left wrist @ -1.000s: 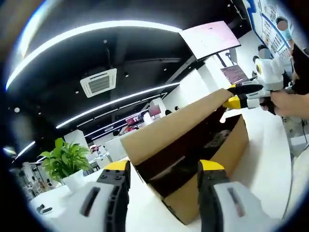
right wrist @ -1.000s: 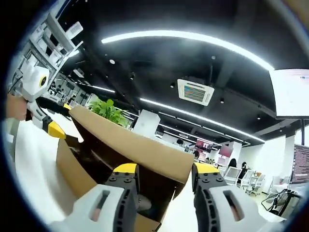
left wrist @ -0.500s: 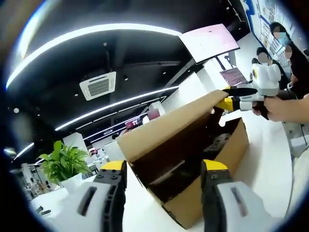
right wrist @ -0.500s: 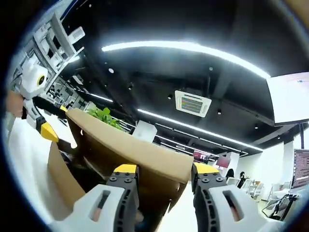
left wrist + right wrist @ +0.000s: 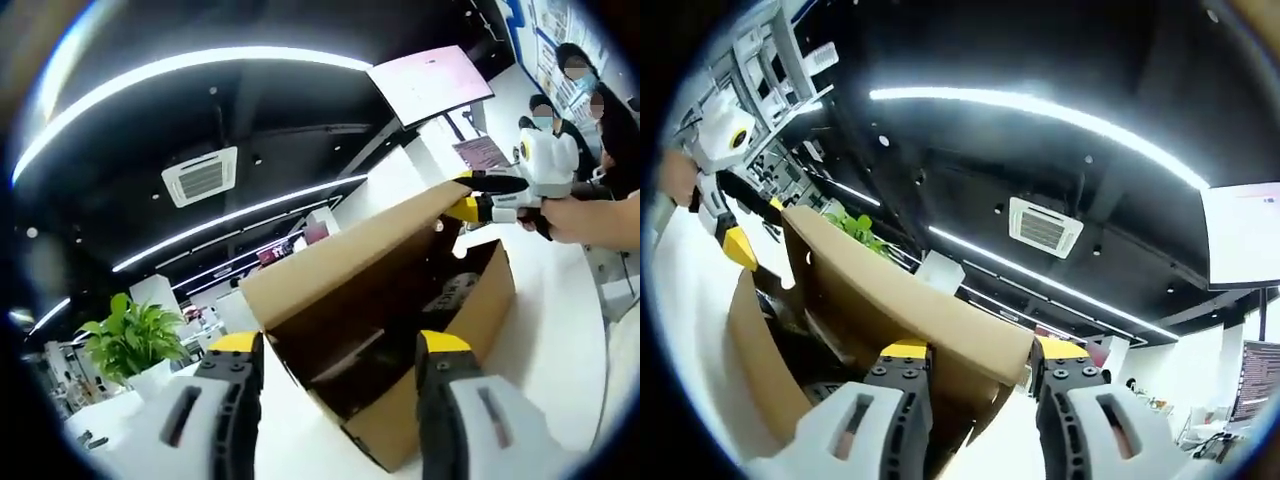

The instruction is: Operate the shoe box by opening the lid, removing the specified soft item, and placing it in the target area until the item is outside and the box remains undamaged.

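Both grippers wide apart astride the raised lid [image 5: 345, 255] (cardboard shoe box)

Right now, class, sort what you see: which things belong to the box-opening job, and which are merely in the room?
Belong to the job:
shoe box
lid, raised
left gripper
right gripper, at the lid's edge
dark item inside the box, too unclear to identify

Just in the room:
potted plant
ceiling air vent
screen

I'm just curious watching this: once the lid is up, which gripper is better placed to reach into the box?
Probably the left gripper: its view looks into the box. The right gripper sits at the raised lid.
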A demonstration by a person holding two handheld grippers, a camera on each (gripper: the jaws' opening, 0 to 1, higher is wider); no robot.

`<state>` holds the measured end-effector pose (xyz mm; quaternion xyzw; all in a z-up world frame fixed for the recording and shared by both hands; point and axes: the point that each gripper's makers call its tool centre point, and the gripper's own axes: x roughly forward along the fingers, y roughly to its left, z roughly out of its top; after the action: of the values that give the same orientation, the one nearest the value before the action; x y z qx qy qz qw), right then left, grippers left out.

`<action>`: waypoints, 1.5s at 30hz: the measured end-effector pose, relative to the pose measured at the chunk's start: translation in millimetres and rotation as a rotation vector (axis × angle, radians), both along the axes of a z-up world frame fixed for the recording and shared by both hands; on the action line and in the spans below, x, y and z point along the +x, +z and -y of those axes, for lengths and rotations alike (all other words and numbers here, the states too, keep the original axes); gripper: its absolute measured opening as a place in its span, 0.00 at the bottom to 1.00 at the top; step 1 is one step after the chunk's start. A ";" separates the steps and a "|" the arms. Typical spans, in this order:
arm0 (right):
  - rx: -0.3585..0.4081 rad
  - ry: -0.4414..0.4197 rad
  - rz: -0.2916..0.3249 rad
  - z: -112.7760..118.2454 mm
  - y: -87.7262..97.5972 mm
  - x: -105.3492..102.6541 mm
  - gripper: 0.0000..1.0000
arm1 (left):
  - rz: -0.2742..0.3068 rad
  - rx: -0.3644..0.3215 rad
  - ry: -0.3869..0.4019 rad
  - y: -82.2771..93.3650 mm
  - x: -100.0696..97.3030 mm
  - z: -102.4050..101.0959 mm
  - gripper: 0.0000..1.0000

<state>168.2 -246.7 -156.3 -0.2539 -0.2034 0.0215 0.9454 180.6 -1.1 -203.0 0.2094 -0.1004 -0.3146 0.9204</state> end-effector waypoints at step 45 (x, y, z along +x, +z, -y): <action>0.130 -0.044 -0.092 25.0 5.7 7.0 0.04 | -0.186 0.080 -0.142 -20.2 -8.5 -2.1 0.57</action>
<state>175.2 -271.7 -150.6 -0.1954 -0.1551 -0.0010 0.9684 172.1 1.0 -223.2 0.2081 -0.0163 -0.4009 0.8920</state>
